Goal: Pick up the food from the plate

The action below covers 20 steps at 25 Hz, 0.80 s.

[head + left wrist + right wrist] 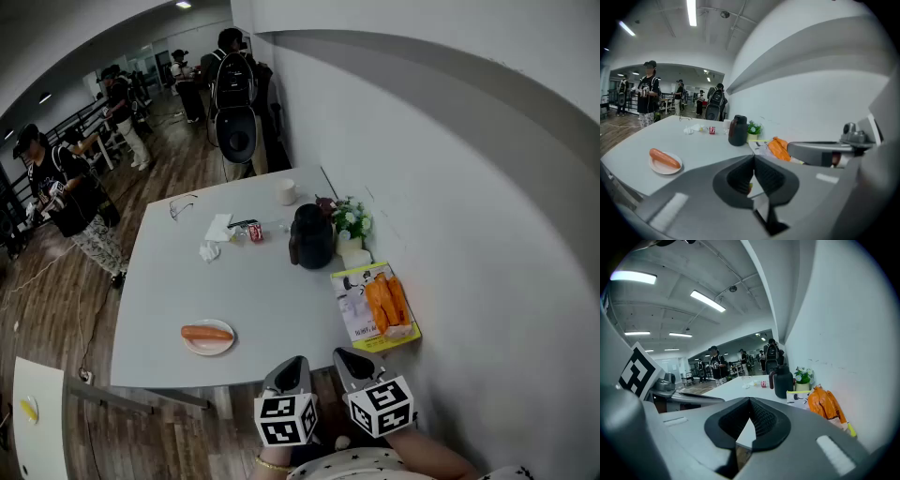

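An orange-red sausage [206, 332] lies on a small white plate [221, 347] near the front left of the white table [272, 291]. In the left gripper view the sausage [664, 158] and its plate [670, 169] sit to the left, well ahead of the jaws. My left gripper [297, 362] and right gripper [346, 355] hover side by side at the table's front edge, to the right of the plate. Both are shut and hold nothing. The left gripper [753, 157] has its pads together, and so does the right gripper [750, 401].
A black jug [311, 236], a small flower pot [352, 221] and an orange bag [387, 302] on a yellow-edged booklet stand along the wall on the right. A cup [287, 191], red can [254, 232], tissues [210, 250] and glasses [181, 206] lie at the far end. People stand beyond on the left.
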Tool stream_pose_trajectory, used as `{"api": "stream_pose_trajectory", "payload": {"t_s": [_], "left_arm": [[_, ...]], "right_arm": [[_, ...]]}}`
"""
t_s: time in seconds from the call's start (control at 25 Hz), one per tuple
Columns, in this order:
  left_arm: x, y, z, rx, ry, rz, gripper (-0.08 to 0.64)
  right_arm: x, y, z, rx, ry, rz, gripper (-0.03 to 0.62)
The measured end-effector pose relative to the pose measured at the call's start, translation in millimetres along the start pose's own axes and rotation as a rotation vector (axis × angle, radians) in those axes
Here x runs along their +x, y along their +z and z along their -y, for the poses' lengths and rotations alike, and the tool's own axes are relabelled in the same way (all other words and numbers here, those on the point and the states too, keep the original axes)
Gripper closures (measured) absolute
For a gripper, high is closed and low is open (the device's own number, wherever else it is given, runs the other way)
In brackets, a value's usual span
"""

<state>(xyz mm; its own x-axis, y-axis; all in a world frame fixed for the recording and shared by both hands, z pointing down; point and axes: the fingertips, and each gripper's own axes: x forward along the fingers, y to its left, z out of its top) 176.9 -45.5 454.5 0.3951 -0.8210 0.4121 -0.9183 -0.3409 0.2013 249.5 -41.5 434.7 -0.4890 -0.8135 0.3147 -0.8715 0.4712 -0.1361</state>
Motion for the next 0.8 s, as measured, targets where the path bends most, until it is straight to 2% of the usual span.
{"api": "stream_pose_trajectory", "payload": {"t_s": [0.24, 0.44, 0.6, 0.8], "left_arm": [[-19.0, -15.3, -8.8, -0.004, 0.027, -0.022, 0.552], [-35.1, -22.5, -34.3, -0.042, 0.062, -0.026, 0.552], [-48.6, -24.9, -76.8, -0.058, 0.088, -0.025, 0.552], [-53.2, -17.6, -155.4, -0.057, 0.102, -0.021, 0.552]], "right_arm": [[-5.8, -13.2, -18.8, 0.006, 0.029, -0.025, 0.594], [9.3, -20.8, -42.2, 0.003, 0.059, -0.057, 0.594], [35.3, -21.6, -78.6, -0.001, 0.098, -0.06, 0.594], [99.0, -13.6, -132.0, -0.006, 0.133, -0.041, 0.594]]}}
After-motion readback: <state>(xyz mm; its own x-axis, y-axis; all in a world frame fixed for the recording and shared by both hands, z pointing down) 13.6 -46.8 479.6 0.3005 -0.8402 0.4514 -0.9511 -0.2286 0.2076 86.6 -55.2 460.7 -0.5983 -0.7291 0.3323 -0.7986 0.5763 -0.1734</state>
